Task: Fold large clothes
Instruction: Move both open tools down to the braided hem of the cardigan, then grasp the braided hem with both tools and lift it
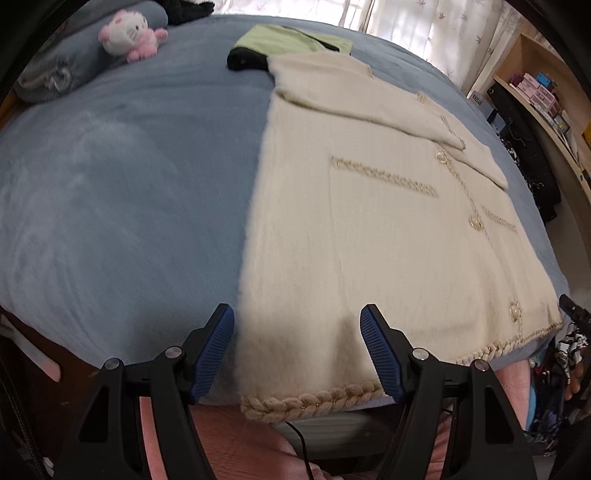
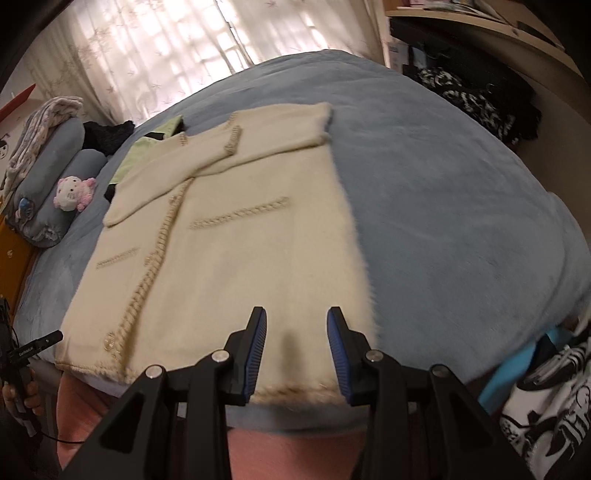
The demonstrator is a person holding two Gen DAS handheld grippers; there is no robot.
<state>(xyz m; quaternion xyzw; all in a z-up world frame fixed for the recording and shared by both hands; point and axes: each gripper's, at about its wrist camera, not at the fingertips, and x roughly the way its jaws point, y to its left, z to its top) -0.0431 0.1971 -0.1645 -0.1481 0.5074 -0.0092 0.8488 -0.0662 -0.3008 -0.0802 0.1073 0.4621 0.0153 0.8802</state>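
Note:
A cream knitted cardigan (image 1: 369, 229) with braided trim and round buttons lies flat on the blue bed (image 1: 122, 192), both sleeves folded across its chest. It also shows in the right wrist view (image 2: 240, 236). My left gripper (image 1: 297, 325) is open and empty, hovering over the cardigan's left hem corner at the bed's near edge. My right gripper (image 2: 297, 325) is open and empty, hovering over the hem's right corner. The braided hem (image 1: 310, 402) hangs slightly over the bed edge.
A green and black folded garment (image 1: 288, 44) lies beyond the collar. A pink plush toy (image 1: 129, 35) and rolled grey bedding (image 2: 48, 199) sit at the bed's head. Shelves (image 1: 543, 96) and dark clothes (image 2: 476, 99) stand beside the bed. Curtains (image 2: 166, 48) hang behind.

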